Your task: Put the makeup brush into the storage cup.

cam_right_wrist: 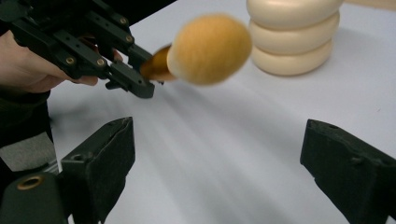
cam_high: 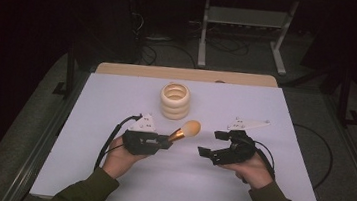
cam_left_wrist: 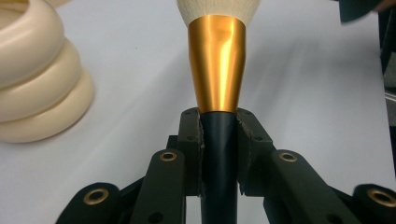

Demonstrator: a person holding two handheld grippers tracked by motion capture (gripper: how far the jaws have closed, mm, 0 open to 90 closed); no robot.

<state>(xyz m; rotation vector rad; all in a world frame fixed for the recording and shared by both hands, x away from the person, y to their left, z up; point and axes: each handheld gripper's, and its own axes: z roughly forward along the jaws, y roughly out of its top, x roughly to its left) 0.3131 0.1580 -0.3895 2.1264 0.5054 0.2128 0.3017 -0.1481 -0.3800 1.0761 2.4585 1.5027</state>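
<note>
A makeup brush (cam_high: 191,128) with a round orange-cream head, a gold ferrule (cam_left_wrist: 217,65) and a dark handle is held just above the white table (cam_high: 108,173). My left gripper (cam_high: 167,142) is shut on the handle right below the ferrule, with the head pointing toward the far right. A cream ribbed holder (cam_high: 175,100), shaped like three stacked rings, stands upright just beyond the brush. My right gripper (cam_high: 208,143) stands open to the right of the brush with nothing between its jaws. In the right gripper view the brush head (cam_right_wrist: 209,49) is blurred, in front of the holder (cam_right_wrist: 292,37).
A wooden strip (cam_high: 184,73) runs along the table's far edge. Behind it stands a metal frame (cam_high: 204,28) with cables on the dark floor. Bare white surface lies on both sides of the holder (cam_left_wrist: 32,79) and in front of the hands.
</note>
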